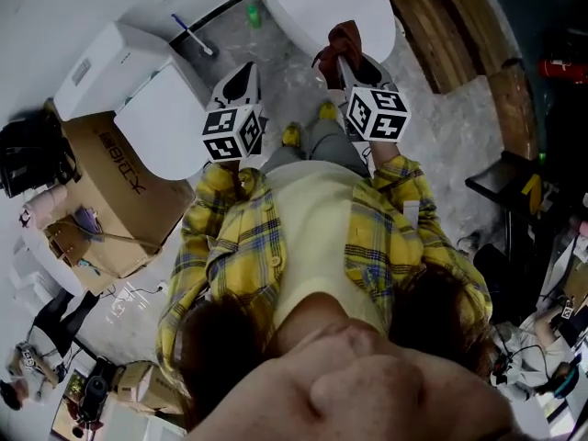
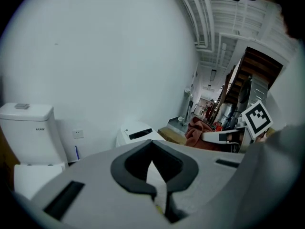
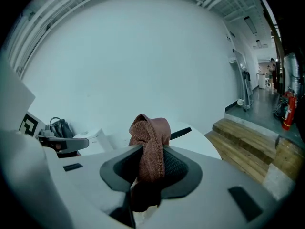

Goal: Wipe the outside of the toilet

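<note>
A person in a yellow plaid shirt stands over a bathroom floor with a gripper in each hand; the wiping appears to be at its approach stage, cloth ready but not clearly on porcelain. At far left lies a cardboard box (image 1: 110,177), and just beside it a toilet with a tank (image 1: 110,67), lid down. The left gripper (image 1: 246,72) hangs between the two toilets, touching neither. In the left gripper view its jaws (image 2: 155,175) are drawn together with only a thin pale sliver between the dark pads and nothing held. To its right, the right gripper (image 1: 347,62) is clamped on a reddish-brown cloth (image 1: 338,42). In the right gripper view the jaws (image 3: 150,175) press on the middle of the cloth (image 3: 150,147), which bunches up above the pads and hangs below them. Just beyond it is a rounded white toilet (image 1: 312,3), probably the one to be wiped. From the head view the cloth overlaps its near rim, but whether it touches cannot be told. The next move likely calls for pressing the cloth's loose fold against that toilet's outer shell and sweeping along the curve, with the grip firm enough that the cloth does not slip. Wooden steps (image 1: 432,26) sit at far right.
</note>
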`<state>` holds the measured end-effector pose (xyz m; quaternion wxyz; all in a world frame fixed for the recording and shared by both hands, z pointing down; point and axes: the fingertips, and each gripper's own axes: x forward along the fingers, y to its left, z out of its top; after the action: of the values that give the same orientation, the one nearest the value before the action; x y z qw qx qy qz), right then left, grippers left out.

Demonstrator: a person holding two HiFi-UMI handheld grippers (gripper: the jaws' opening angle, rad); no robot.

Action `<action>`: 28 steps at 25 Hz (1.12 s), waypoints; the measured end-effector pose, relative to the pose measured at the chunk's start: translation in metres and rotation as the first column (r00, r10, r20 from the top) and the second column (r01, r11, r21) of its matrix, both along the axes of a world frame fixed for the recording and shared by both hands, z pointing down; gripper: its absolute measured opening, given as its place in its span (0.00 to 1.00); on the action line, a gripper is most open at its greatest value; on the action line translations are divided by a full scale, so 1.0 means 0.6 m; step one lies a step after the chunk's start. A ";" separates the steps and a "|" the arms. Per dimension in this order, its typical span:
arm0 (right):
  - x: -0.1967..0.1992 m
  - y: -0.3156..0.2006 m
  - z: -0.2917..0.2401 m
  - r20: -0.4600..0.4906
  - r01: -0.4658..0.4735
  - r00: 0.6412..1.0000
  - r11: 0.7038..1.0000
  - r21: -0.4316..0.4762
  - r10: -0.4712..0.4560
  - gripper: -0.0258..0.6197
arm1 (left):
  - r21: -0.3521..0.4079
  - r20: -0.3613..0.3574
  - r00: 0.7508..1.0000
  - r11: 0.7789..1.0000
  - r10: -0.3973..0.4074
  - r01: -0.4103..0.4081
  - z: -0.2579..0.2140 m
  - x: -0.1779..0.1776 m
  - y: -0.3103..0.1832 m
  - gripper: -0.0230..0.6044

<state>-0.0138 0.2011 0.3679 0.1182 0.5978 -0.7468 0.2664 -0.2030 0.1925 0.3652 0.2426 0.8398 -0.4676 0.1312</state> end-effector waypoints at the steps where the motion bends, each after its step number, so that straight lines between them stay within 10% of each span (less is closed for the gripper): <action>1: -0.001 -0.015 0.000 -0.003 0.014 1.000 1.000 0.002 -0.013 0.23 | 0.002 -0.001 1.000 1.000 -0.011 0.011 0.000 0.000 -0.010 0.04; 28: 0.047 -0.420 0.091 0.004 0.380 0.925 0.922 -0.069 -0.381 0.23 | -0.020 0.076 0.948 0.950 -0.309 0.312 0.052 0.100 -0.257 0.04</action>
<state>0.0145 -0.0509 0.4227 0.1915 0.4382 -0.8385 0.2611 -0.1433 0.0386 0.3964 0.2567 0.7465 -0.6002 0.1290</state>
